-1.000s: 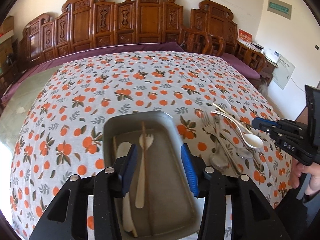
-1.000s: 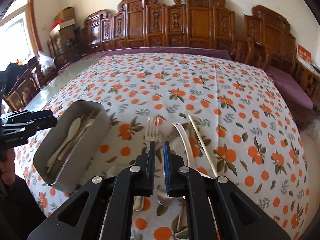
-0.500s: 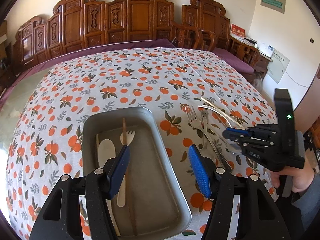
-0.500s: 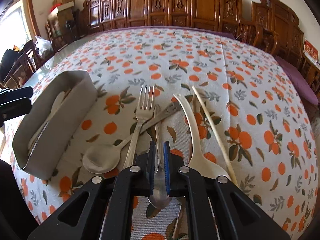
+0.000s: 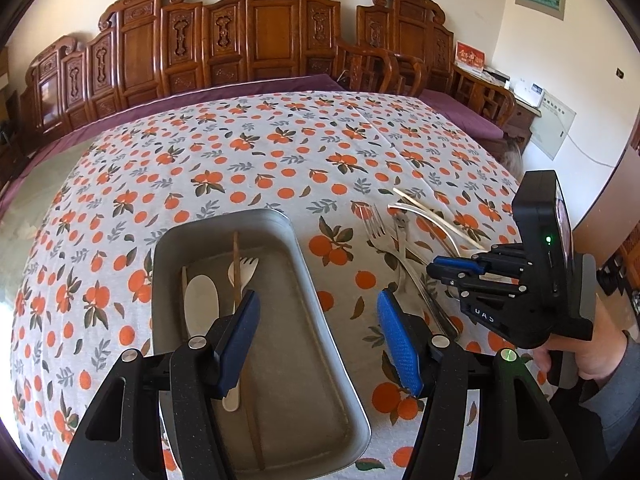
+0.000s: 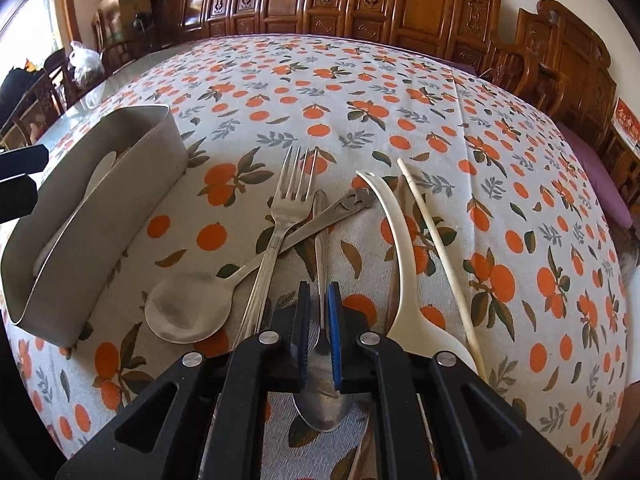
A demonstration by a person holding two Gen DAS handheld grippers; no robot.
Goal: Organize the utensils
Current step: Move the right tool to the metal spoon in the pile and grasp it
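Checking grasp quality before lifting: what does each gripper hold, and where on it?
The right gripper is shut on the metal spoon's handle, just above the bowl. The left gripper holds nothing.

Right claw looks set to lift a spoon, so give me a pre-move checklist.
1. Right claw shut on the small steel spoon: ok.
2. Spoon clear of neighbours: not ok, its handle lies under the crossed fork and big steel spoon.
3. Room left in the tray: ok.
4. Left claw open, holding nothing: ok.
5. Left claw clear of the drop path: not ok, it hangs over the tray.
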